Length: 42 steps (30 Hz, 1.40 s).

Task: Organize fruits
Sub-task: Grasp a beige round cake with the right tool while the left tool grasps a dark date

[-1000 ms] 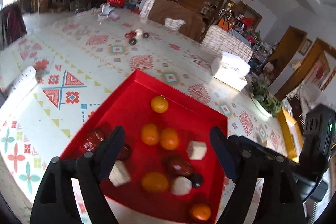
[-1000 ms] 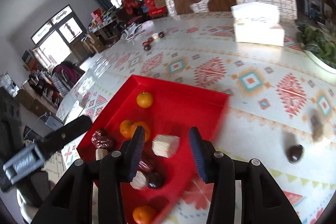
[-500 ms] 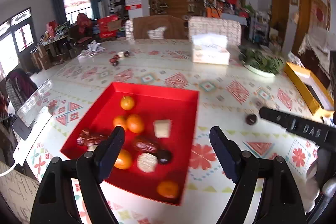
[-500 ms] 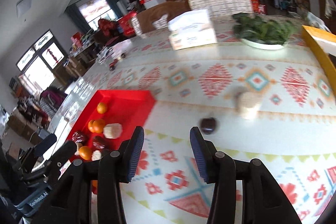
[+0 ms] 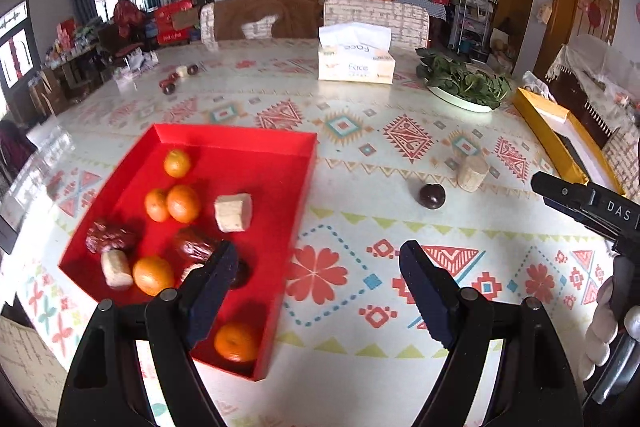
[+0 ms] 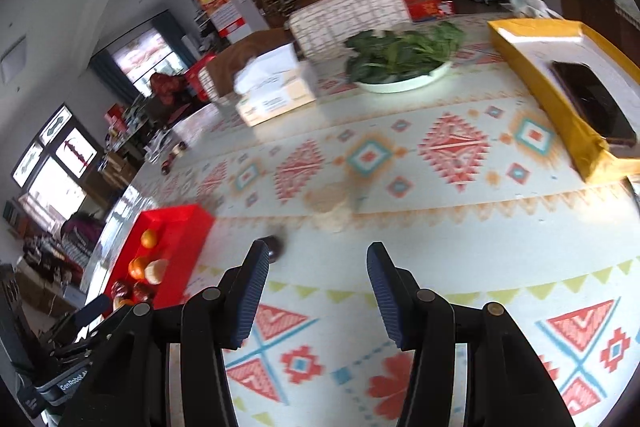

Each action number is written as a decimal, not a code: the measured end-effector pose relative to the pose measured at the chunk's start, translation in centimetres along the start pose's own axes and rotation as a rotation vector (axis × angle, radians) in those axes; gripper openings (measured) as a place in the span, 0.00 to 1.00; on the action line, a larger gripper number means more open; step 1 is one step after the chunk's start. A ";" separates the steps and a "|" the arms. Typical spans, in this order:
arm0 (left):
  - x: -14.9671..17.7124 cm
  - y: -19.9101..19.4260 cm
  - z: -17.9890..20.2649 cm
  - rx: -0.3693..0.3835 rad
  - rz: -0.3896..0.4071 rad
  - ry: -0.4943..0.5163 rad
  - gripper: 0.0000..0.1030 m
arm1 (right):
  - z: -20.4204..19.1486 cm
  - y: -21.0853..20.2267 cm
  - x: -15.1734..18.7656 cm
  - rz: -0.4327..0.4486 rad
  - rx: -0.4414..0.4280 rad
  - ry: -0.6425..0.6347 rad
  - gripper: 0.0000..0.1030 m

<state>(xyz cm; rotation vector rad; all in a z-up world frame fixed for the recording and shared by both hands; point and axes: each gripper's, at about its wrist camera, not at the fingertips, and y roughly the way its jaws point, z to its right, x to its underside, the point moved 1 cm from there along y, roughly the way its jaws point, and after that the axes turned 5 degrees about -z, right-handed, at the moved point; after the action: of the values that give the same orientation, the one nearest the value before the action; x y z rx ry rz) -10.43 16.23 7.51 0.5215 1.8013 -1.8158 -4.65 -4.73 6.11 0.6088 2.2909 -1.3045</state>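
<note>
Patterned tabletop (image 5: 360, 307) carries a red tray (image 5: 276, 163) of oranges (image 5: 183, 203); a dark plum (image 5: 432, 195) lies beside it. Left claw (image 5: 316, 287) and right claw (image 6: 316, 291) both gape, empty.

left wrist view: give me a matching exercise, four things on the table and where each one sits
Things:
1. dark plum
2. tissue box
3. leafy greens
4. oranges

Places:
a. in the red tray
b. on a white plate
c. far side of the table, near the chairs
d. on the bare tablecloth, right of the tray

Pairs: 1-d, 2-c, 3-b, 4-a
</note>
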 end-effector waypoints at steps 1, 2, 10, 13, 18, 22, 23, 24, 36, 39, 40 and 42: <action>0.0 0.3 -0.2 0.018 -0.008 -0.013 0.80 | 0.7 0.0 -0.2 0.001 0.007 0.013 0.54; -0.1 0.5 -0.2 0.026 -0.012 -0.019 0.80 | 1.4 0.1 -0.5 -0.001 0.014 0.025 0.54; 0.0 2.1 1.4 0.120 -0.024 -0.006 0.80 | 2.5 3.3 -1.7 -0.058 0.024 0.049 0.54; -0.1 2.7 2.1 0.137 -0.027 0.016 0.80 | 1.3 4.9 -2.7 -0.065 0.030 0.019 0.54; -0.6 4.0 3.2 0.146 -0.045 0.060 0.80 | -0.5 7.9 -4.0 -0.082 0.072 -0.039 0.57; -1.5 5.8 4.4 0.150 -0.070 0.092 0.80 | -1.1 9.5 -3.9 -0.096 0.094 -0.078 0.57; -1.6 6.0 4.6 0.151 -0.073 0.096 0.80 | -1.3 9.8 -3.8 -0.100 0.106 -0.095 0.57; -1.9 6.5 5.0 0.154 -0.079 0.101 0.80 | -1.4 10.0 -3.7 -0.105 0.122 -0.114 0.57; -4.0 10.6 9.1 0.194 -0.099 0.179 0.80 | -0.1 8.6 -4.1 -0.064 0.155 -0.102 0.40; -4.2 11.7 10.0 0.190 -0.113 0.204 0.65 | 0.9 8.0 -4.5 -0.051 0.151 -0.064 0.40; -4.2 12.0 10.2 0.189 -0.119 0.211 0.58 | 1.0 7.8 -4.6 -0.050 0.149 -0.056 0.40; -4.0 12.3 10.6 0.140 -0.103 0.237 0.29 | 1.3 7.7 -4.7 -0.052 0.146 -0.047 0.40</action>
<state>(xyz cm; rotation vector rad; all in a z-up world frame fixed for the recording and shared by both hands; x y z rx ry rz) 1.20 6.39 0.60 0.7368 1.8927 -2.0332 3.72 -3.03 2.87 0.5635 2.2012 -1.5047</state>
